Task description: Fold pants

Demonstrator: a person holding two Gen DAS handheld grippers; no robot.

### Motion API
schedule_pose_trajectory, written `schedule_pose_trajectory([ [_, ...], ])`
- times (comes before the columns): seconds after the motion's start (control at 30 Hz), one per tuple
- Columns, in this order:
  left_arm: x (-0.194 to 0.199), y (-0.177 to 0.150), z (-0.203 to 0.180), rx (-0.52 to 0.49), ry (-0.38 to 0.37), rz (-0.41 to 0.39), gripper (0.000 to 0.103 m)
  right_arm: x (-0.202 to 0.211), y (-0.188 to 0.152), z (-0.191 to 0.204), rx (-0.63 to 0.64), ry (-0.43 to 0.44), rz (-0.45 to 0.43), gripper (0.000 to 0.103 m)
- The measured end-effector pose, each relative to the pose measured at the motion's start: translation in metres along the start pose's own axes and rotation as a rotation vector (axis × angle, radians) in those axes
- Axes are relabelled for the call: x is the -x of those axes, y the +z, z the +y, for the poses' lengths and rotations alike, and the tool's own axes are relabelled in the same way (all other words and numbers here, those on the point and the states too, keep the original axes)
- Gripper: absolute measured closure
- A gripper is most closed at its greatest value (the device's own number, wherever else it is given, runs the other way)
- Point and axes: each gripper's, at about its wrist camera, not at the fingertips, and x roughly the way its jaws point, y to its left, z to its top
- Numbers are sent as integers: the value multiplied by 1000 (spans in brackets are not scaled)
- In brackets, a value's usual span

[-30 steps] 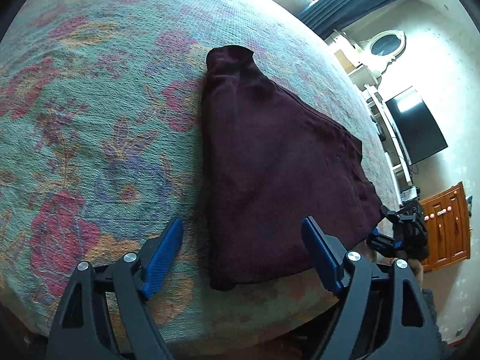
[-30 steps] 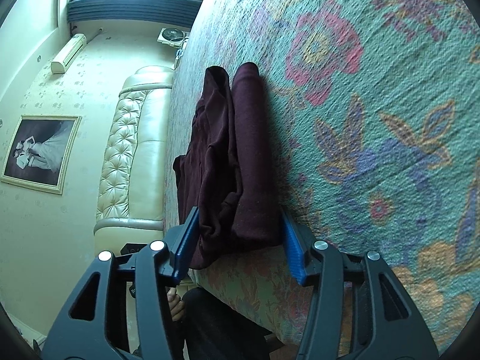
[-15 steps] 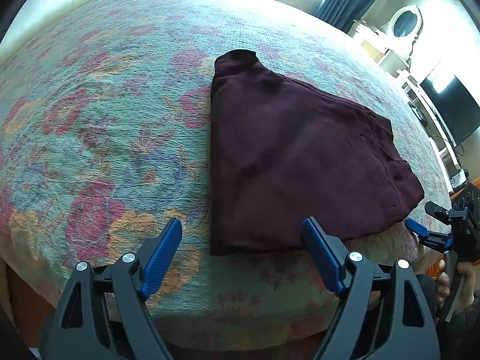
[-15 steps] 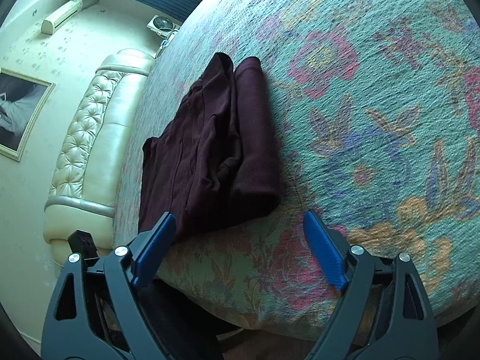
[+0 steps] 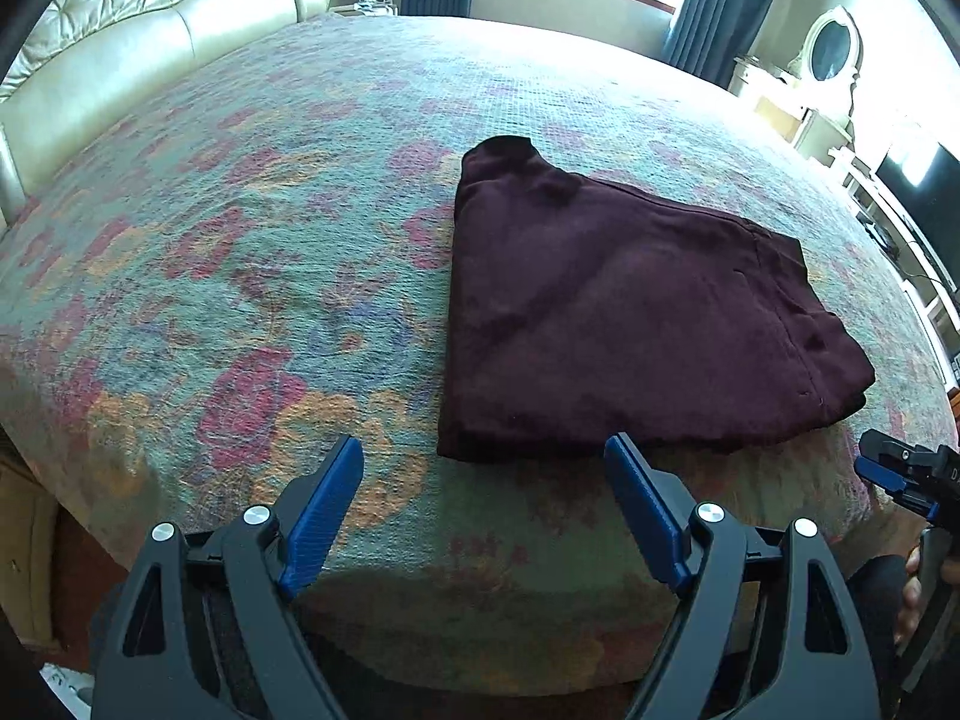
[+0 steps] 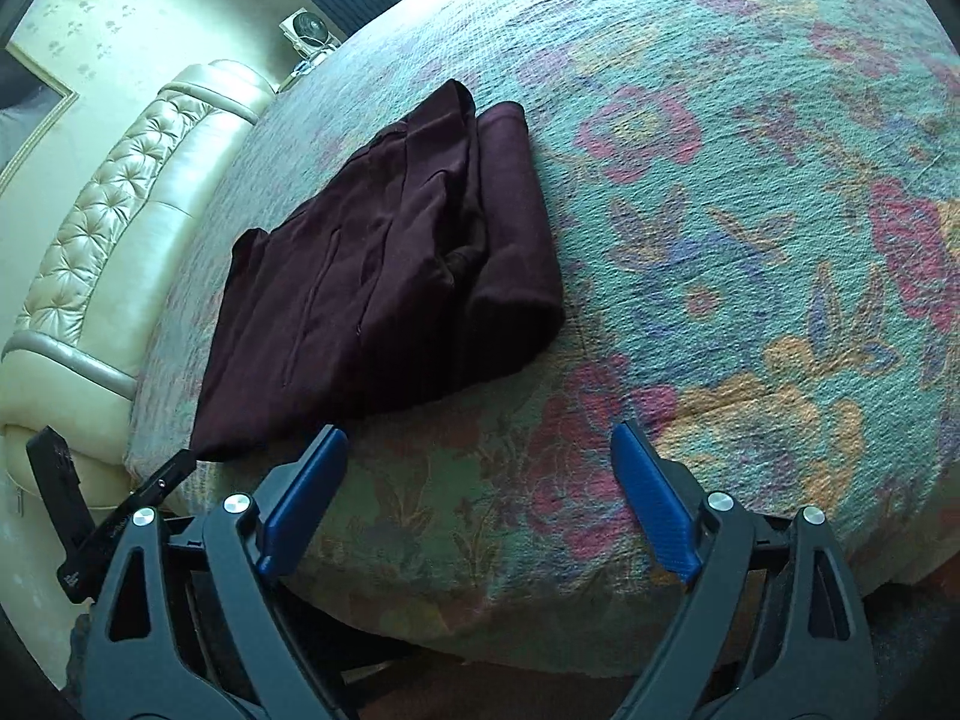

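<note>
- Pants [image 5: 630, 312]: dark maroon, folded into a compact wedge-shaped bundle, lying flat on the bed [image 5: 252, 228] near its front edge. The right wrist view shows stacked layers, with a rolled fold along the bundle's right side.
- Bed: covered with a teal bedspread bearing a red and orange floral pattern; cream tufted headboard [image 5: 150, 18] at the far left.
- Left tongs [image 5: 483, 507]: blue pads spread wide, nothing between them, held off the bed edge just short of the pants' near corner. No contact with the cloth.
- Right tongs [image 6: 480, 492]: likewise spread wide and empty, clear of the pants, which lie ahead and to their left.
- Background: window with dark curtains [image 5: 690, 12], white dresser with oval mirror [image 5: 831, 51].
</note>
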Motion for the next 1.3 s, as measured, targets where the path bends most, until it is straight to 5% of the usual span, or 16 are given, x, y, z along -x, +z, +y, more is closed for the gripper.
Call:
schedule_pose_trajectory([
  [0.47,6,-5,0,-13,53,-111,22,-4,-18,32,172,-201,-93,14],
  [1.3,-5,-13,-4,-10,48,-56,21,-8,-21,37,197,-218,-94,13],
])
